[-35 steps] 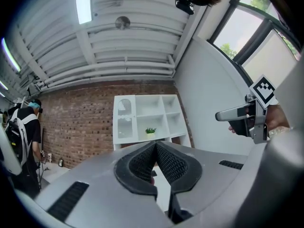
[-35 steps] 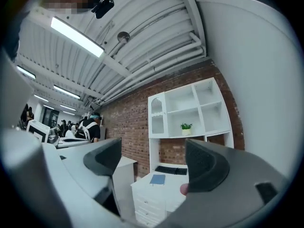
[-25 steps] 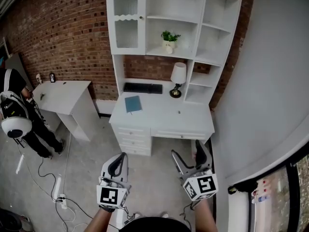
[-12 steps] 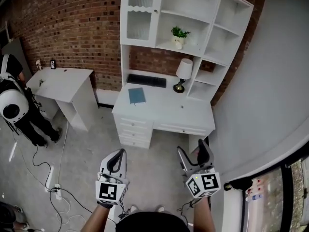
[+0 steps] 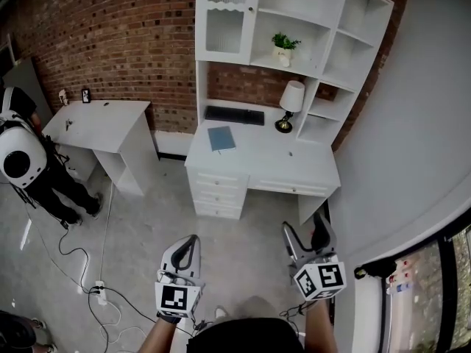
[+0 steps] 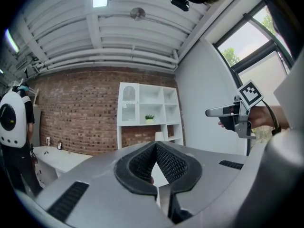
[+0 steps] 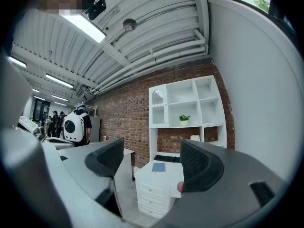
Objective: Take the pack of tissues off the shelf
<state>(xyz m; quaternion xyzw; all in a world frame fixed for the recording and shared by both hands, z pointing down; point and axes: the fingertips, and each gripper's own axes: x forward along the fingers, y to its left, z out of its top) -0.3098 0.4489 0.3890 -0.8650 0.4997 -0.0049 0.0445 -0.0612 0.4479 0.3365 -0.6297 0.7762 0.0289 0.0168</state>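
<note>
White shelf unit [image 5: 335, 31] stands on the white bench [image 5: 265, 164] against the brick wall [image 5: 110, 35], upper centre of the head view. Noted on it: potted plant [image 5: 284, 46] on a middle shelf. Lamp [image 5: 292, 100] and dark keyboard [image 5: 234, 115] sit lower down, at the back of the bench top. Blue book [image 5: 220, 138] lies flat on the bench top.

Cannot pick out the pack of tissues in any view: too small at this range, compartment not determined.

Left tongs [image 5: 191, 240]: lower centre-left, over the grey floor [image 5: 147, 226], well apart from the shelf unit. Its own view shows the jaw tips together, nothing held.

Right tongs [image 5: 304, 228]: lower right, about level with the left, likewise well apart from the bench. Jaws stand apart and hold nothing; bench and shelf unit show far off through the gap.
</note>
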